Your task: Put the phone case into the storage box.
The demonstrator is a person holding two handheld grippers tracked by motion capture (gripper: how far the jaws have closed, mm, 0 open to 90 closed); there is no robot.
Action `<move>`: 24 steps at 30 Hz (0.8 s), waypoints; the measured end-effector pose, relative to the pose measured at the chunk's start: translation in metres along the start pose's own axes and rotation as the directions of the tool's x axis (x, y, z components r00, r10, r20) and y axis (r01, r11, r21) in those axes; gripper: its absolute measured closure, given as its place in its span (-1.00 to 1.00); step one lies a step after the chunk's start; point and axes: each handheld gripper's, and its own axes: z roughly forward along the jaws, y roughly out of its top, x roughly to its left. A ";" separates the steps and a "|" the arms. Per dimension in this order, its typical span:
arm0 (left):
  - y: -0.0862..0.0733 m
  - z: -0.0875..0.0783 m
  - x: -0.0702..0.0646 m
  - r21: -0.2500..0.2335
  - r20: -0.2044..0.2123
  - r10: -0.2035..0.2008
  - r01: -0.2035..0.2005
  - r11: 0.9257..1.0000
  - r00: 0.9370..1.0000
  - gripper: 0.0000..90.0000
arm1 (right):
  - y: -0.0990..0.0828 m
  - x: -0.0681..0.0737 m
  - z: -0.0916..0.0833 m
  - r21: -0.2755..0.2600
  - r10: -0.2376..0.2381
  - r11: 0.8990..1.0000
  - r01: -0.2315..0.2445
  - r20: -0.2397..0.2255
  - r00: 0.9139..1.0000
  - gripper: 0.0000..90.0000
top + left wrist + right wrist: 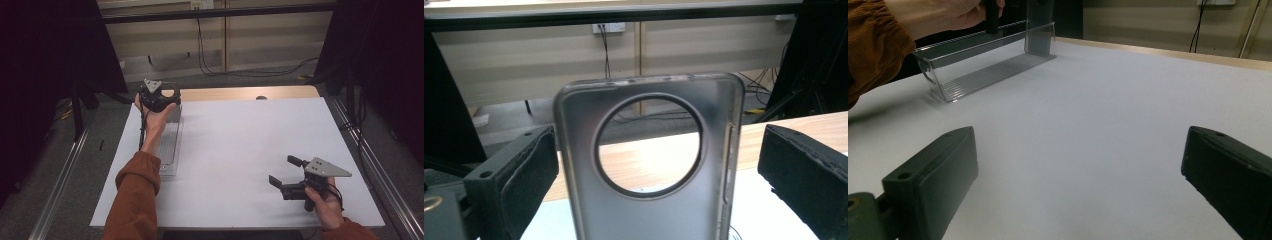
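A translucent grey phone case (pixel 649 210) with a large round hole stands upright between the jaws of my left gripper (pixel 654 167). The jaws are open and stand apart from the case's edges on both sides. In the high view my left gripper (pixel 162 96) is held at the table's far left, over the far end of a clear plastic tray (pixel 169 145). The right gripper view shows the case (pixel 1039 30) upright at the far end of that tray (pixel 983 75). My right gripper (pixel 281 171) is open and holds nothing, low over the white surface at the near right.
The white tabletop (pixel 240 145) lies between the grippers, with a wooden strip (pixel 250 93) along its far edge. Metal rails (pixel 372 165) run on the floor either side. Dark curtains and cables (pixel 210 65) are beyond the table.
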 end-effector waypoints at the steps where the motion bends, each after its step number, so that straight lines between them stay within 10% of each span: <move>1: 0.000 0.000 0.000 0.000 0.000 0.000 0.000 1.000 1.000 -0.94 | 0.000 0.000 0.000 0.000 0.000 1.000 0.000 0.000 1.000 -0.97; 24: 0.002 -0.017 0.018 -0.010 0.098 -0.051 0.052 0.999 0.994 -0.94 | -0.001 -0.005 0.000 -0.004 0.007 1.000 -0.007 0.020 1.000 -0.97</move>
